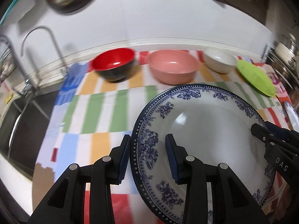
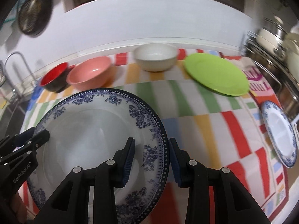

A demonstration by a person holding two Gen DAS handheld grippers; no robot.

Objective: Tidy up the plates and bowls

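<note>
Both grippers point steeply down at the bench, which is covered by a striped multicolour cloth. Between them they carry a large white plate with a blue floral rim, held tilted above the cloth. The left gripper straddles the plate's left rim, one blue-padded finger outside the rim and the other over the plate's inner face; its jaws are clamped on that rim. The right gripper does the same at the opposite edge, one finger over the plate's well and the other outside the dotted border, clamped on the rim. Each gripper's black tip also appears at the far side of the plate in the other's view.

Along the back of the cloth stand a red-and-black bowl, a pink bowl, a white bowl and a flat green plate, in a row from left to right, each apart from the next.

The left wrist view alone shows the sink to the left of the bench, with its curved steel tap shown whole. The right wrist view shows what the left barely catches: a second blue-rimmed plate lying on the cloth at the right edge, and steel pots on a rack beyond it. A dark strainer hangs on the wall at upper left.
</note>
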